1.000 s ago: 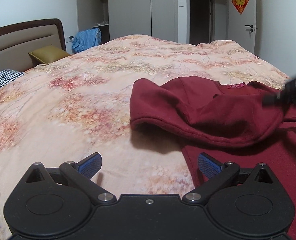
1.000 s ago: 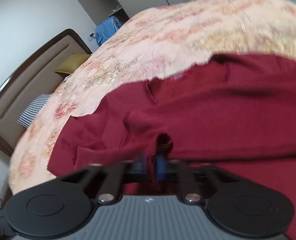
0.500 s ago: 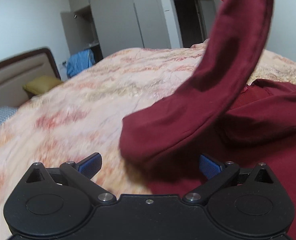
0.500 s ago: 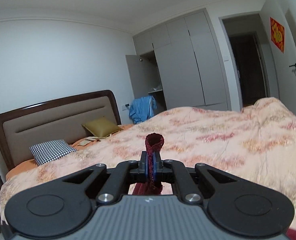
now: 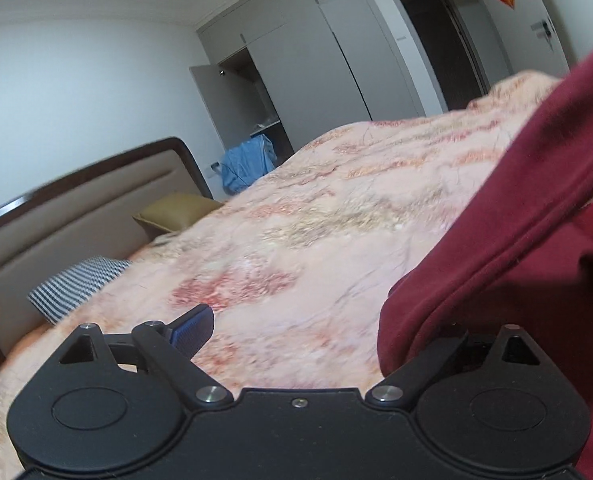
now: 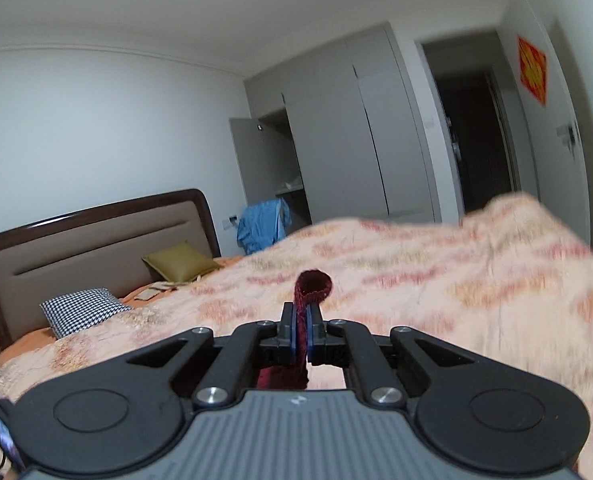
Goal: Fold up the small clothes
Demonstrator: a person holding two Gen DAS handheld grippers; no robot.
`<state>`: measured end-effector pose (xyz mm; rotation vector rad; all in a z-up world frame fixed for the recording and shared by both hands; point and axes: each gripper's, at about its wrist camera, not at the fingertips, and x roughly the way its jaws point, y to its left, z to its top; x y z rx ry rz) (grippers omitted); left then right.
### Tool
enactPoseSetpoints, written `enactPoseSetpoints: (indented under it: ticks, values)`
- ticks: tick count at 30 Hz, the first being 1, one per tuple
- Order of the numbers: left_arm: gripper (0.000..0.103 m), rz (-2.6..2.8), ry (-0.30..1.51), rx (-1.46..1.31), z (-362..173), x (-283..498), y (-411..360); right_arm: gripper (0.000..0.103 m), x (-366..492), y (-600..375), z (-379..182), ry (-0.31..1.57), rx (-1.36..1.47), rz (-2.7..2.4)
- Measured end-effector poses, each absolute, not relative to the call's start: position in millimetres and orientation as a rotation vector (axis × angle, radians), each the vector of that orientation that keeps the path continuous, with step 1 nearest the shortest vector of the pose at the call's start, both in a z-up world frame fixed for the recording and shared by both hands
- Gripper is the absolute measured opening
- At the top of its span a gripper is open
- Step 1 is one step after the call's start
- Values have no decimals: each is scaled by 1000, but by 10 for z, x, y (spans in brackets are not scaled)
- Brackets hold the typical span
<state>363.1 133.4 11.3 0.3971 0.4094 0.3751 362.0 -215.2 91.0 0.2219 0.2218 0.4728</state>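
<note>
Bedroom with a bed (image 5: 336,216) under a peach floral cover. On its right side lies the dark red garment (image 5: 536,240), one strip of it lifted. The right hand-held gripper (image 6: 301,326) is closed on a fold of this garment. The left hand-held gripper (image 5: 320,332) stands wide, its jaws have just been closing a little; red cloth covers its right finger.

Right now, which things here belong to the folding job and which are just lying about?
Job: dark red knit garment, right gripper clamped on it, open left gripper.
Lying about: olive cushion, checked pillow, blue shirt, floral bedspread.
</note>
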Motion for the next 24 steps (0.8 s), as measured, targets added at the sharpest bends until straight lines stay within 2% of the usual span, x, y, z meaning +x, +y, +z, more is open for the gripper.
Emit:
enactPoseSetpoints:
  ticks: [5, 11, 17, 24]
  values:
    - [94, 343, 455, 498, -136, 3567, 1288, 6, 3518, -2288, 315, 333, 216, 454]
    - [97, 198, 464, 338, -75, 3473, 1478, 6, 3336, -2433, -259, 458, 216, 415]
    - [102, 44, 489, 146, -4, 3187, 1743, 6, 3151, -2490, -480, 511, 231, 429]
    - [102, -47, 536, 111, -54, 3052, 1852, 7, 3067, -2559, -581, 546, 226, 433]
